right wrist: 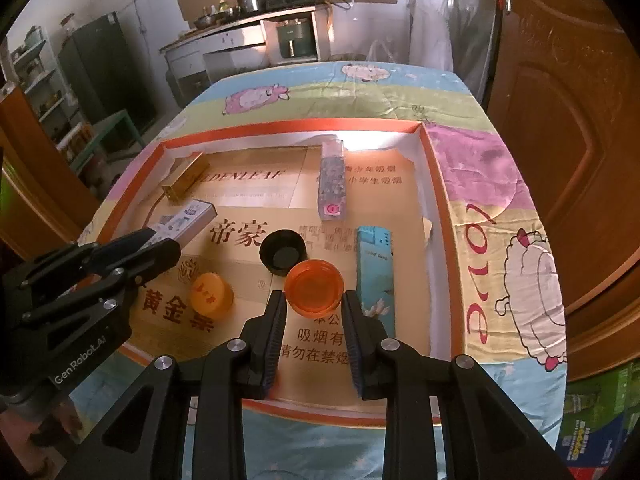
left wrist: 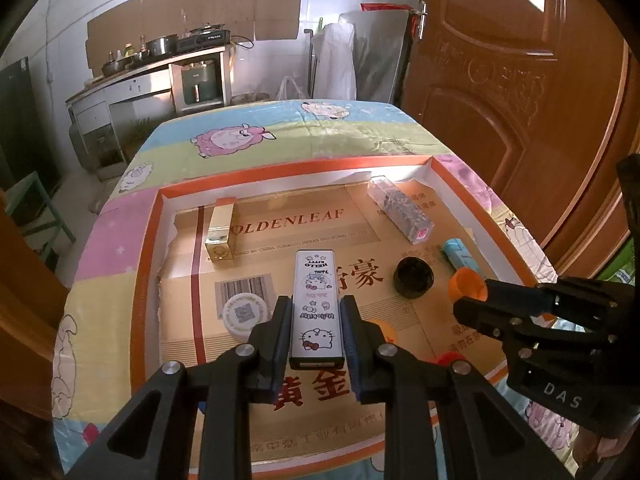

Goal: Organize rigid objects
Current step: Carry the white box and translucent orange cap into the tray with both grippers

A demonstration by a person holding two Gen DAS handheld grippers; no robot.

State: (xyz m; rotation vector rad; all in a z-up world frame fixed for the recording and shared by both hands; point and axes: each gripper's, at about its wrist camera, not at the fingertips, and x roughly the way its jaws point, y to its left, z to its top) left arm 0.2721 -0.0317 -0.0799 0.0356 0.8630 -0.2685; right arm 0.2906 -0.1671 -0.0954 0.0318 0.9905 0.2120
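A: Layout?

B: Surface (left wrist: 280, 136) under a cartoon sheep cloth. On it a shallow orange-rimmed tray (left wrist: 148, 240) lined with flattened cardboard. Wooden door right, kitchen counter at the back.

A: What's in the tray?

B: Far left a gold box (left wrist: 220, 232). Far right a clear patterned box (left wrist: 400, 208). Right side a light blue box (right wrist: 374, 272), just beside the right claw's outer finger. Middle a black cap (right wrist: 283, 251), open side up. Near left a white round lid (left wrist: 244, 314) and an orange-yellow cap (right wrist: 211, 294).

A: Left claw?

B: Left claw (left wrist: 316, 320) is narrow, pads pressing both long sides of a white Hello Kitty tin (left wrist: 316, 304). Tin points away along the fingers, over the cardboard.

A: Right claw?

B: Right claw (right wrist: 314, 300) is narrow too, tips clamped on an orange cup-shaped lid (right wrist: 314, 288), open side up. Black cap sits just beyond it, blue box close right. Can't tell whether the lid touches the cardboard.
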